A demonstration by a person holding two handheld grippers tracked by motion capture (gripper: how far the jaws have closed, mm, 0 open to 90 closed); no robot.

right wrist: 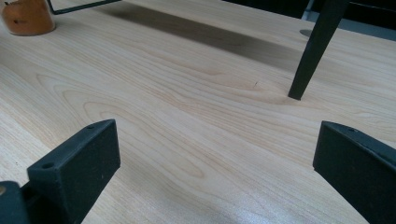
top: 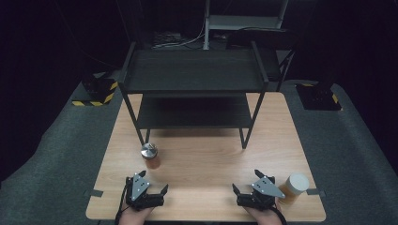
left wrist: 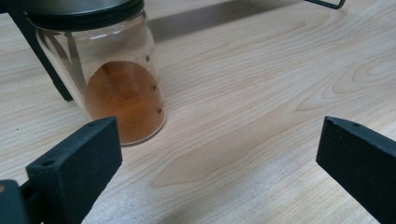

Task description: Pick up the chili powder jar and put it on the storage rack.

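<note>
A glass jar with a metal lid and orange powder inside stands on the wooden table, just in front of the shelf's left leg. My left gripper rests near the table's front edge, a little nearer than that jar, open and holding nothing. In the left gripper view the jar stands close, ahead and left of the open left gripper. My right gripper lies open at the front right. A second jar with a white lid stands beside it. In the right gripper view the right gripper frames bare wood.
A black two-tier shelf stands on the back half of the table; its legs come down near mid-table. The orange jar appears far off in the right gripper view. Grey matting surrounds the table.
</note>
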